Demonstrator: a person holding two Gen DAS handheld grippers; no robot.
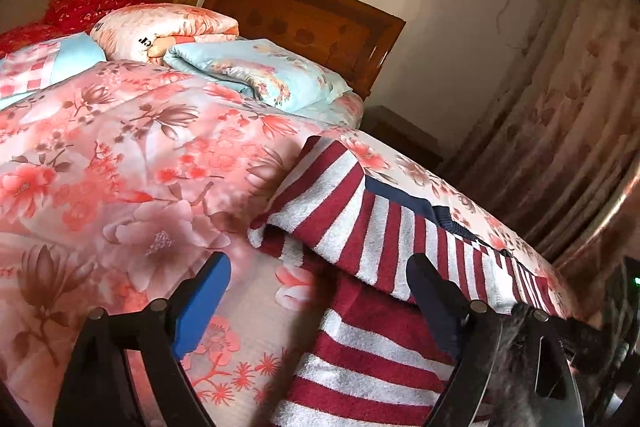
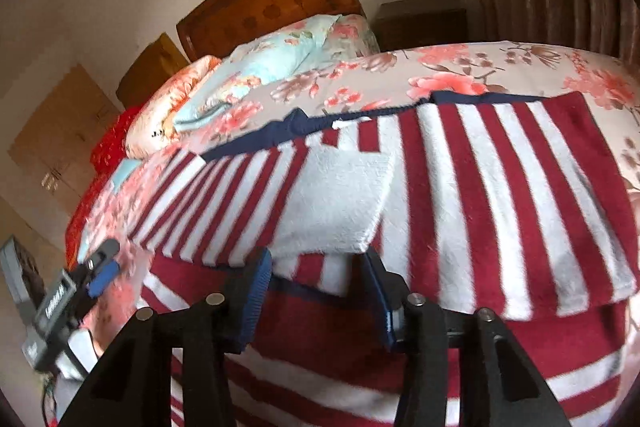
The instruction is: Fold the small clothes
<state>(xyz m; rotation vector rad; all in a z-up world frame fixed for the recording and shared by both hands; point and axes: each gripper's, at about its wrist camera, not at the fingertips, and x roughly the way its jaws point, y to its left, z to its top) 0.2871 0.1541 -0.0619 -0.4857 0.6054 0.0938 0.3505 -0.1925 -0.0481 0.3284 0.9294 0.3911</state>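
A small red-and-white striped garment (image 1: 372, 227) with a navy trim lies partly folded on the floral bedspread (image 1: 120, 155). My left gripper (image 1: 320, 279) is open, its blue fingers wide apart at the garment's left edge, holding nothing. In the right wrist view the same garment (image 2: 460, 187) fills the middle, with a white pocket patch (image 2: 340, 199) on it. My right gripper (image 2: 316, 279) is open, its fingers standing either side of the folded edge just below the patch, not closed on the cloth. The left gripper (image 2: 100, 267) shows at the left.
Folded quilts and a pale blue floral pillow (image 1: 256, 71) lie near the wooden headboard (image 1: 312, 23). A red cloth (image 1: 80, 7) sits far left. A curtain (image 1: 568, 87) hangs right of the bed, with a dark nightstand (image 2: 424, 19) by it.
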